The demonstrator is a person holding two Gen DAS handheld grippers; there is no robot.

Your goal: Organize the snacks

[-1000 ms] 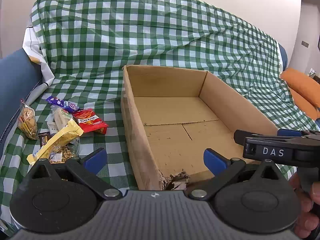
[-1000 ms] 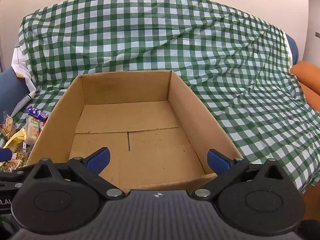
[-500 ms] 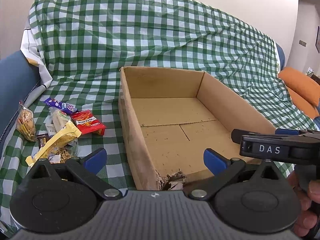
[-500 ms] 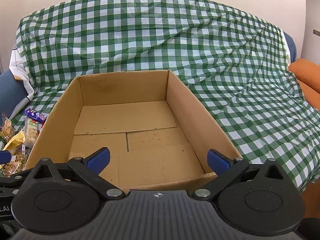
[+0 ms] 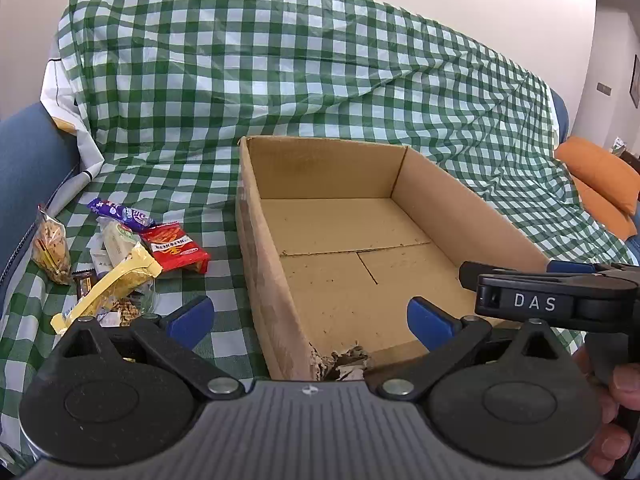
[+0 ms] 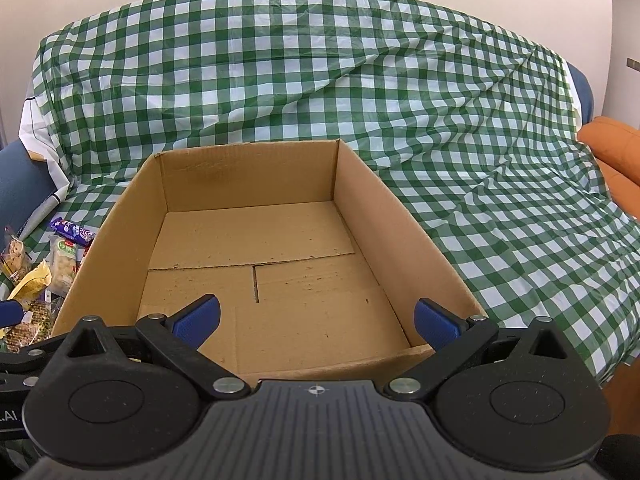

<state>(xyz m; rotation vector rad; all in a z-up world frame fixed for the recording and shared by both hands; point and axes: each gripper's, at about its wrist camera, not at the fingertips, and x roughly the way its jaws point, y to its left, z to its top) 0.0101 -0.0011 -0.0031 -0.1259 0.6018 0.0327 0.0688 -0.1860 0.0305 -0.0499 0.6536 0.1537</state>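
The cardboard box (image 5: 472, 216) sits on the green checked cloth (image 5: 280, 80) with nothing inside it. To its left lies the pile of snacks (image 5: 120, 256): a red packet (image 5: 176, 242) nearest the box wall, a yellow packet (image 5: 116, 282) and a purple bar (image 5: 120, 212) beyond it. The left gripper (image 5: 308, 316) is spread wide and empty, hovering before the box's torn near-left corner. The right gripper (image 6: 316, 320), likewise released, hangs over the box's near edge. A clear bag (image 5: 50, 246), perhaps of crackers, lies farthest left.
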